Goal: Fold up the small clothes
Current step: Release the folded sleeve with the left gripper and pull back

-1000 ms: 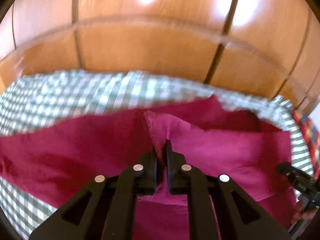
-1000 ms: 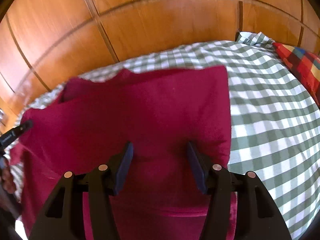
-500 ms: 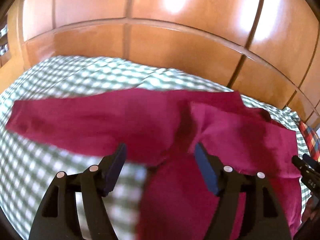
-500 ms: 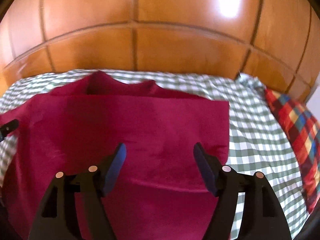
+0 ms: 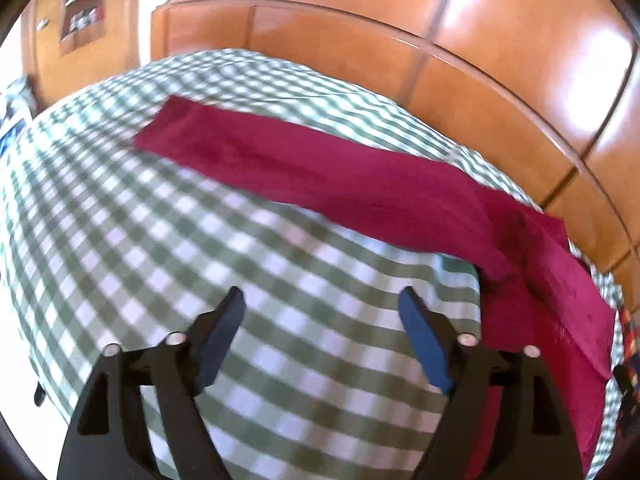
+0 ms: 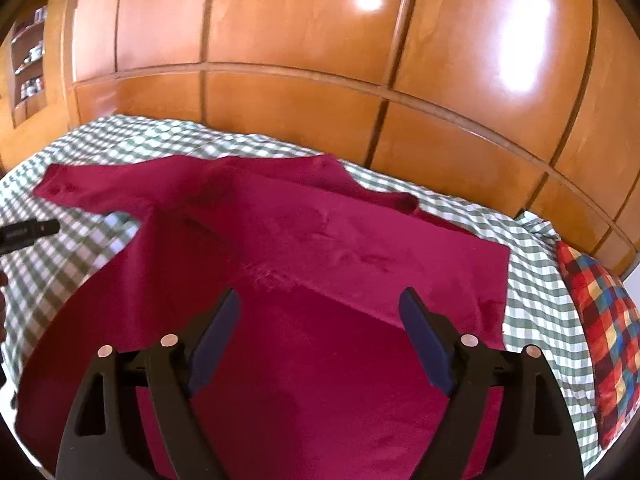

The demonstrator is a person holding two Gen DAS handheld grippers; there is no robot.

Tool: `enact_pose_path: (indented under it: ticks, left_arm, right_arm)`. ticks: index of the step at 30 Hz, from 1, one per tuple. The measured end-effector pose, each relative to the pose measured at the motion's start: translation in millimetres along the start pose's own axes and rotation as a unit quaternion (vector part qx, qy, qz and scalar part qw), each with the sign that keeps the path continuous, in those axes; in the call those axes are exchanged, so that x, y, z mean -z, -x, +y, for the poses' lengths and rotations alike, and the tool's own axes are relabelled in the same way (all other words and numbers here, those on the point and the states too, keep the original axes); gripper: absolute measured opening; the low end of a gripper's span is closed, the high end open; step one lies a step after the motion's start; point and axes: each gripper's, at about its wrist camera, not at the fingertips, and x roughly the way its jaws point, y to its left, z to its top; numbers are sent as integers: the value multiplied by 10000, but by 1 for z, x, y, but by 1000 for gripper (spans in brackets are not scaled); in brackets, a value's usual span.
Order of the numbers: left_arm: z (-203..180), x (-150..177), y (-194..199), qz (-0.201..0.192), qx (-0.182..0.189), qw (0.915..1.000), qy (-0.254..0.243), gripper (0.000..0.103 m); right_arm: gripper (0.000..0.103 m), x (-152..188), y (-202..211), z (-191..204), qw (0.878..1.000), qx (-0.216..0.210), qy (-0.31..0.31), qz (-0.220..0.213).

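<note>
- Maroon shirt (image 6: 320,240) lies flat on the green-check bed (image 5: 200,240), one sleeve (image 5: 280,164) stretched out along the wooden wardrobe (image 6: 300,40) side.
- Left tool (image 5: 322,316): jaws just opened wide, nothing between them, over bare sheet beside the sleeve.
- Right tool (image 6: 320,316): jaws just opened wide, empty, above the shirt body.
- Plaid pillow (image 6: 600,320) at bed's right edge.

Crimson garment (image 6: 320,240); green-white checked bedcover (image 5: 200,240); glossy orange-brown wood panels (image 6: 300,40); red-blue-yellow plaid cushion (image 6: 600,320).
</note>
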Motion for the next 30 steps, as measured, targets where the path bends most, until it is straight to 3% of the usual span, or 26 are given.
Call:
enact_pose_path:
  ticks: [7, 12, 18, 21, 28, 30]
  left_arm:
    - [47, -8, -1, 161, -65, 9984, 544, 86]
    - [84, -28, 0, 15, -16, 9940, 1091, 83]
    - [124, -64, -22, 53, -51, 9823, 1869, 52]
    - [137, -81, -34, 30, -1, 9765, 2156, 50]
    - [140, -113, -74, 35, -636, 9751, 2125, 47]
    - [135, -119, -83, 27, -778, 9770, 1987, 30]
  right_arm:
    - [81, 35, -20, 7, 9973, -320, -248, 617]
    - [83, 62, -35, -3, 9951, -213, -411, 874]
    - [95, 76, -43, -8, 9954, -267, -579, 711]
    - [99, 77, -48, -12, 9937, -388, -748, 737]
    - [99, 78, -50, -15, 9937, -446, -777, 674]
    - [99, 78, -50, -15, 9938, -449, -773, 664]
